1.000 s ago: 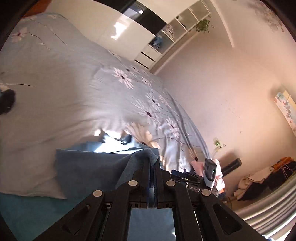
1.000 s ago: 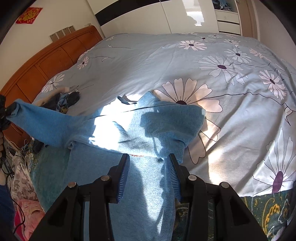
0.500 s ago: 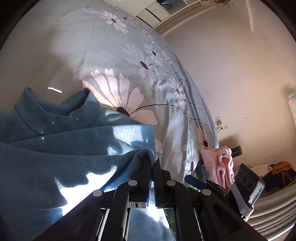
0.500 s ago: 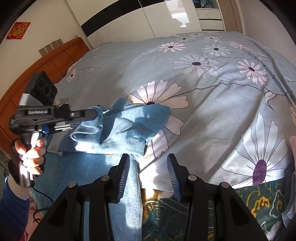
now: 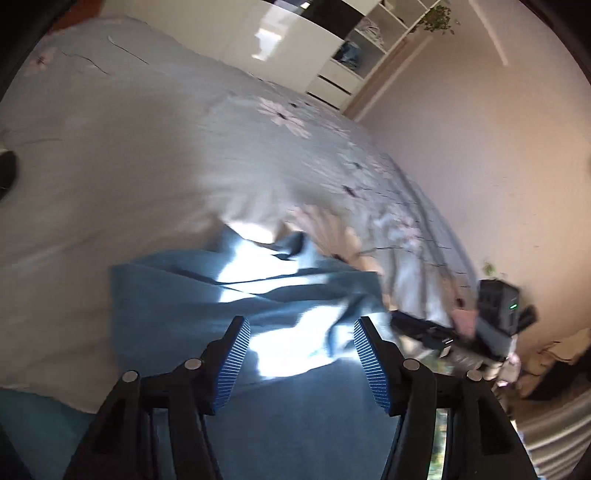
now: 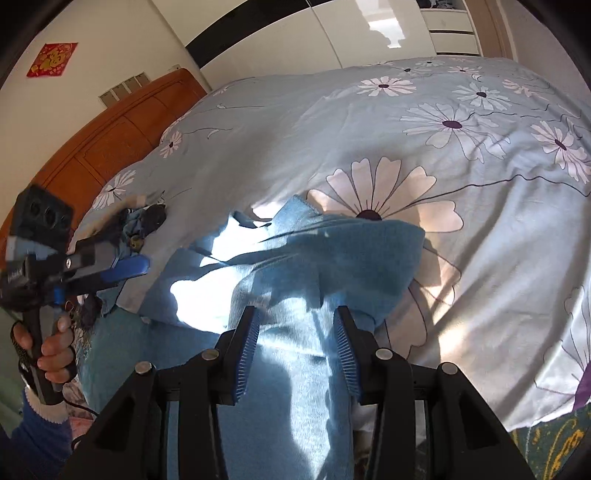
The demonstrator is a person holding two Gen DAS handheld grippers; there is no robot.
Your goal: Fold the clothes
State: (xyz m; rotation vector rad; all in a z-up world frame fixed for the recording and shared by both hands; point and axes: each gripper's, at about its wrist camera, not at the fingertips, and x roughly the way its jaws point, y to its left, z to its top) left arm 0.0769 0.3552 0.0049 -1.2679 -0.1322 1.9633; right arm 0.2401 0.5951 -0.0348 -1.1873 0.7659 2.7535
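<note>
A blue fleece garment (image 6: 332, 258) lies partly folded at the near edge of the bed, its lower part hanging over the edge; it also shows in the left wrist view (image 5: 229, 306). My left gripper (image 5: 301, 328) is open and empty, just above the garment; it appears at the left of the right wrist view (image 6: 129, 267). My right gripper (image 6: 295, 317) is open and empty, over the garment's lower middle; it appears at the right of the left wrist view (image 5: 424, 328).
The bed has a light blue duvet with white daisies (image 6: 388, 199) and a wooden headboard (image 6: 122, 136). A small pile of dark items (image 6: 144, 221) lies near the pillows. White wardrobes (image 6: 369, 33) stand beyond the bed. A patterned rug (image 6: 546, 443) lies at the right.
My left gripper has opened and let go of the blue garment fold, which now rests on the bed. It has drawn back to the left. The right gripper stays open.
</note>
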